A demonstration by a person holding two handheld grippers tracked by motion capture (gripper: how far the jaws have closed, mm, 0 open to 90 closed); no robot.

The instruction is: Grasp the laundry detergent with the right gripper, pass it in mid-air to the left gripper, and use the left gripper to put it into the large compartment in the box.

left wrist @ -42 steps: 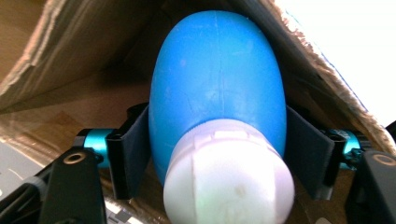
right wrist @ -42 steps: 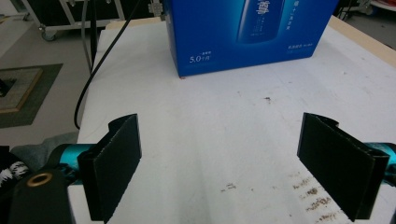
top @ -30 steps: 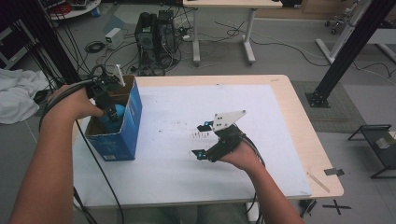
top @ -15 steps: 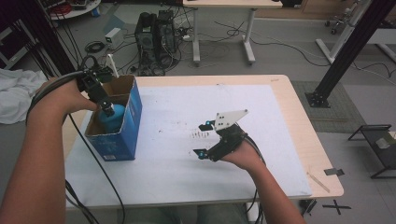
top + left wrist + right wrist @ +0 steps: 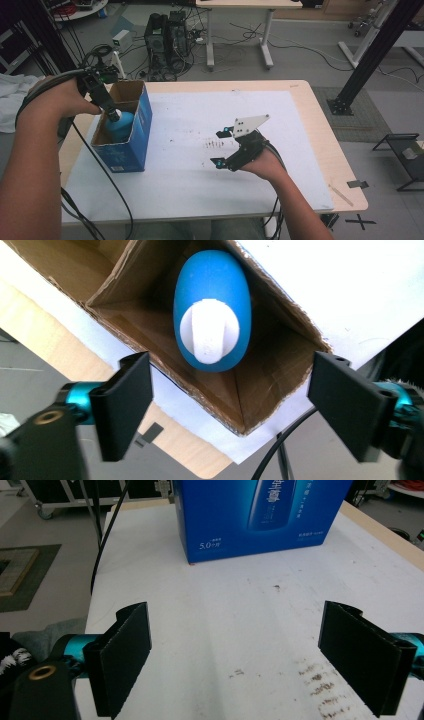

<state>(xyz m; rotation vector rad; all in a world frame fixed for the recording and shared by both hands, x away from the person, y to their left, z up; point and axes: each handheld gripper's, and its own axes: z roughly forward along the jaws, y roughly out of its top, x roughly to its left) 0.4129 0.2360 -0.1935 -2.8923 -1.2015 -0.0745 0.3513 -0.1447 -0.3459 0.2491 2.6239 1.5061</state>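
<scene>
- Left claw (image 5: 111, 111) up over the open blue box (image 5: 142, 131), jaws apart and just been opening wider, nothing between the pads.
- Blue bottle (image 5: 212, 310) with white cap standing upright inside the box's near compartment, straight ahead of the left claw and clear of both pads.
- Box parked at the left end of the white-covered tabletop (image 5: 190, 180), cardboard flaps open.
- Right claw (image 5: 220, 148) hovering over mid-tabletop, jaws spread wide, empty, touching nothing.
- From the right gripper view, box's printed face (image 5: 260, 515) well ahead of the right claw, bare white sheet with dark smudges (image 5: 320, 685) between them.
</scene>
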